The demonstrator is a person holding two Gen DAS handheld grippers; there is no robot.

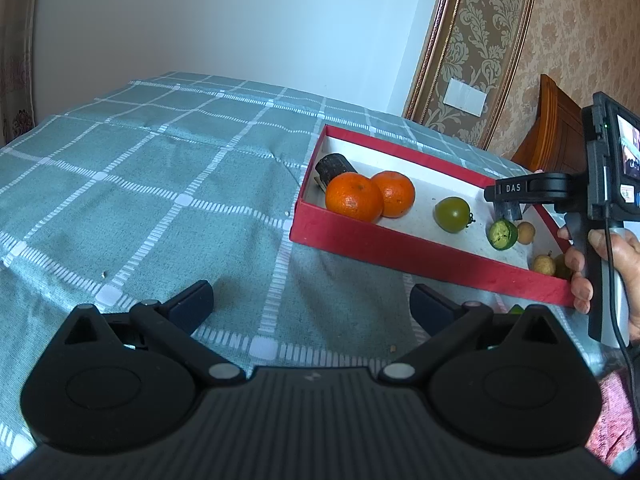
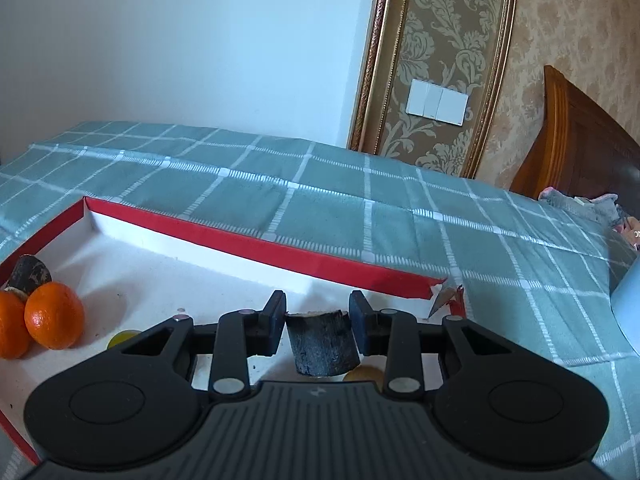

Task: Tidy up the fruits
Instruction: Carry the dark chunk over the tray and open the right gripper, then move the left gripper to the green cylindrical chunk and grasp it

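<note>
A red box with a white floor lies on the checked cloth. It holds two oranges, a dark sugarcane piece, a green tomato, a cut green fruit and small tan fruits. My left gripper is open and empty over the cloth, left of the box. My right gripper is shut on a second dark sugarcane piece, held over the box's right part. The oranges also show in the right wrist view.
The green checked cloth covers the table. A wooden headboard and a wall with a light switch stand behind. A corner of the box is torn. A pale object lies at the right.
</note>
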